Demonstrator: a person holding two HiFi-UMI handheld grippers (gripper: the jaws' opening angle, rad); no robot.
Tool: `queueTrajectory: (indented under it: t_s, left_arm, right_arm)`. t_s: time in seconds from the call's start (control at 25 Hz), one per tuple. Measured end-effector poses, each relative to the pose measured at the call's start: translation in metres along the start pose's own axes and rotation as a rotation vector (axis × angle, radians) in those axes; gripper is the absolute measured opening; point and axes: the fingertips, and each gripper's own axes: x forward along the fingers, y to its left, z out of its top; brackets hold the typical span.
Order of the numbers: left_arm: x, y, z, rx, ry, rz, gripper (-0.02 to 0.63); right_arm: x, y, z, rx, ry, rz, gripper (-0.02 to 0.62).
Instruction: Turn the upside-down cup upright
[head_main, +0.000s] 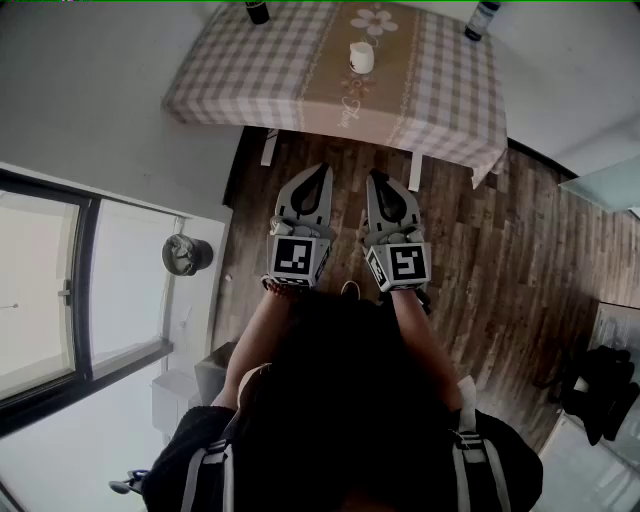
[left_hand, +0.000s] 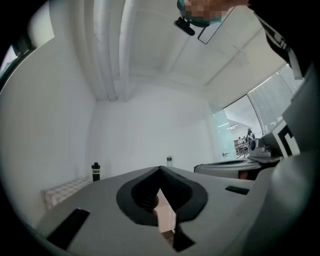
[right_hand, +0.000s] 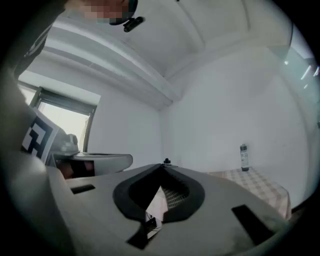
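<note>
The two grey plastic grippers are held side by side and level, each with a cube of black-and-white square markers at its rear. The left gripper (head_main: 318, 174) has its dark-lined jaws pressed together with nothing between them, and the right gripper (head_main: 376, 179) is the same.

Ahead of both tips and well apart from them stands one table (head_main: 240, 90) under a soft cloth checked in pink and grey, with a plain beige strip down its middle. One cup (head_main: 361, 58), white, smooth and cylindrical, sits on that strip, beyond the gap between the grippers. Which way up it stands cannot be told.

Two bottles stand at the far edge: a dark bottle (head_main: 257, 12) ahead-left of the left gripper, and a dark-capped bottle (head_main: 481, 18) ahead-right of the right gripper. Below the grippers lies a floor (head_main: 520, 250) of brown wooden planks
</note>
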Motion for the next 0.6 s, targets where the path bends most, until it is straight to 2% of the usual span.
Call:
queueTrajectory:
  t_s: [0.28,0.6]
  left_arm:
    - [0.016,-0.016,-0.011,-0.001,0.014,-0.003,0.012]
    - [0.055,0.010,-0.034,-0.043,0.010,-0.042,0.012]
  right_arm:
    - [0.002,-0.020,-0.014,-0.039,0.035,0.010,0.000]
    - [0.043,-0.043,-0.032,-0.074,0.069,-0.018,0.000]
